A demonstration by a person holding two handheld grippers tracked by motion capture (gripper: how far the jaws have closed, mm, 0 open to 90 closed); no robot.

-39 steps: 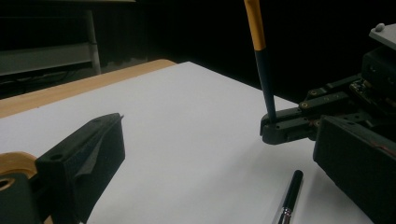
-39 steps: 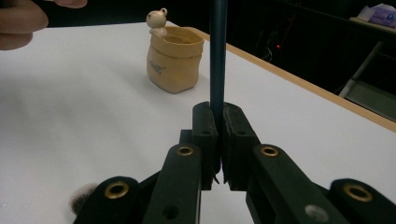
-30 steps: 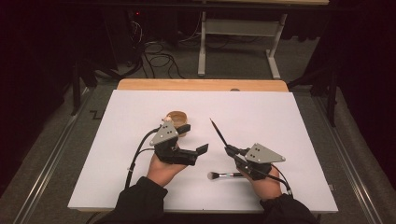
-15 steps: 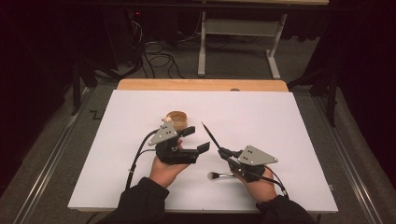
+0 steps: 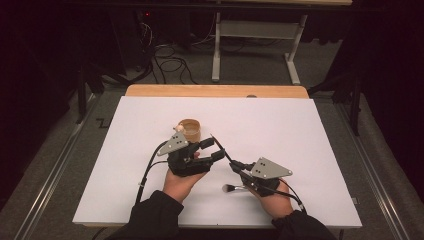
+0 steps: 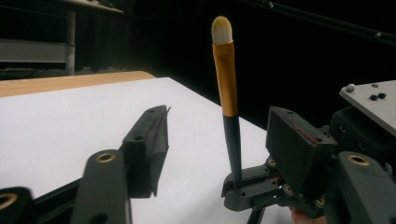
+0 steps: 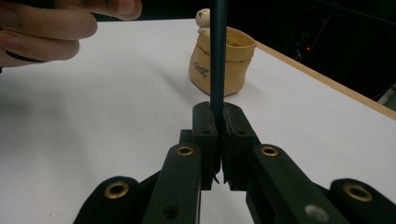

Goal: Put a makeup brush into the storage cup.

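Black jaws on my right gripper point(image 7: 216, 121) are clamping the dark handle of a slim brush point(image 6: 224, 70), holding it nearly upright in the left gripper view, gold ferrule and pale tip on top. My left gripper point(image 5: 214, 148) has just been closing, its jaws standing either side of the handle without pressing it yet. Lying beside my right hand point(image 5: 274, 199) is a second brush point(image 5: 231, 188), near the table's front edge. Farther off, a tan pouch-shaped holder point(image 7: 223, 60) is sitting, its small print too blurred to read. Beyond it, the white tabletop point(image 5: 310, 135) is stretching bare toward the wooden back strip point(image 5: 215, 90).
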